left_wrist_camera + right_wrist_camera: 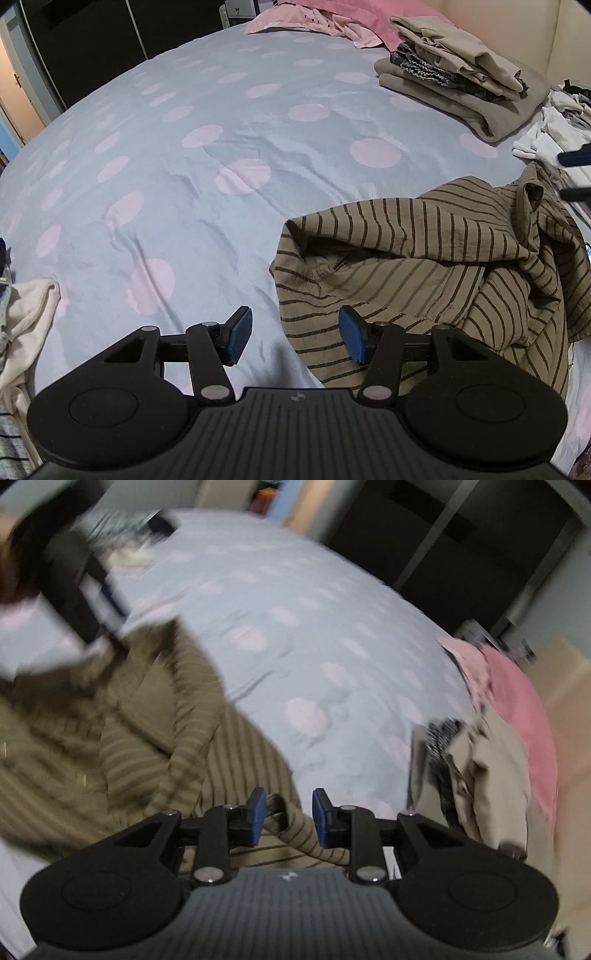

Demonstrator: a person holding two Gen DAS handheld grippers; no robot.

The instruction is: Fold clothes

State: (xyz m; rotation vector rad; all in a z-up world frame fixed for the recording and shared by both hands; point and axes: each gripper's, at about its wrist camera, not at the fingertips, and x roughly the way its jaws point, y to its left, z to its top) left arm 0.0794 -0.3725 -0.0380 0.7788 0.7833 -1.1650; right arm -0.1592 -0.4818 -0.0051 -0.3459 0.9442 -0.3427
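A crumpled olive-brown striped garment (424, 266) lies on the blue bedsheet with pink dots (221, 129). My left gripper (295, 334) hovers open at the garment's left edge. Its right pad (351, 334) is over the cloth and its left pad is over bare sheet. In the blurred right wrist view the same striped garment (110, 738) fills the left side. My right gripper (289, 816) stands over its rim with the jaws apart. A fold of the cloth lies between and below the pads, and neither pad presses on it. The left gripper (81, 590) shows as a dark blur at upper left.
A stack of folded beige and patterned clothes (454, 77) sits at the far right of the bed, next to pink pillows (332, 18). A heap of white clothes (554, 125) lies at the right edge. A cream garment (26, 314) lies at the left edge.
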